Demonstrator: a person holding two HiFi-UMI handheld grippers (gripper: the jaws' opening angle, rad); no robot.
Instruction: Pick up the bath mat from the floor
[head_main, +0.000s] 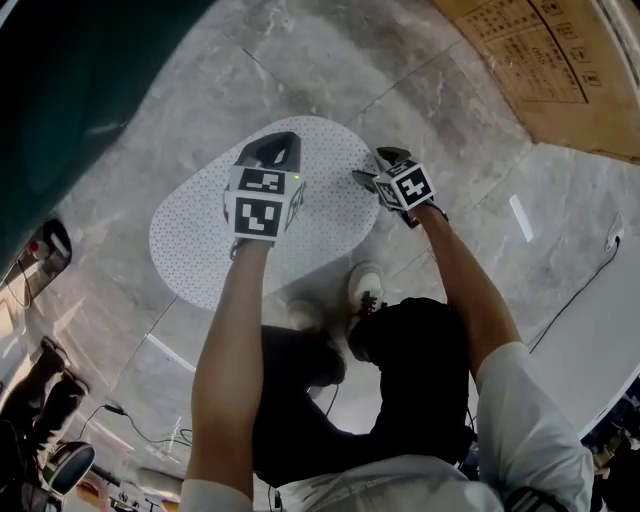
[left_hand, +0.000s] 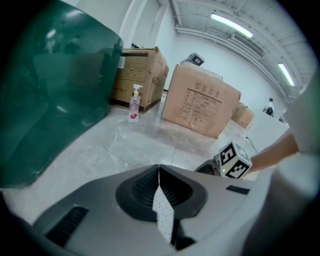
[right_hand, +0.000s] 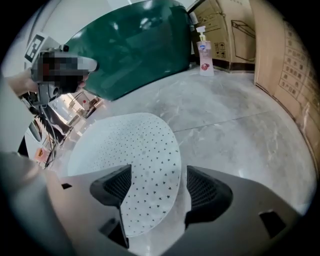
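Observation:
A white oval bath mat (head_main: 190, 240) with small dark dots lies on the grey marble floor. My left gripper (head_main: 278, 148) is over the mat's far edge. In the left gripper view its jaws (left_hand: 160, 187) are shut together on a thin upright strip of the mat (left_hand: 164, 214). My right gripper (head_main: 375, 168) is at the mat's right end. In the right gripper view it (right_hand: 156, 192) stands open, with the mat's rounded edge (right_hand: 145, 165) lying between the pads, which do not press on it.
A dark green curved panel (head_main: 80, 90) rises at the left. Cardboard boxes (left_hand: 200, 102) stand at the back, with a pump bottle (left_hand: 133, 103) on the floor beside them. The person's shoe (head_main: 365, 285) is just beside the mat. A cable (head_main: 575, 290) runs along the right.

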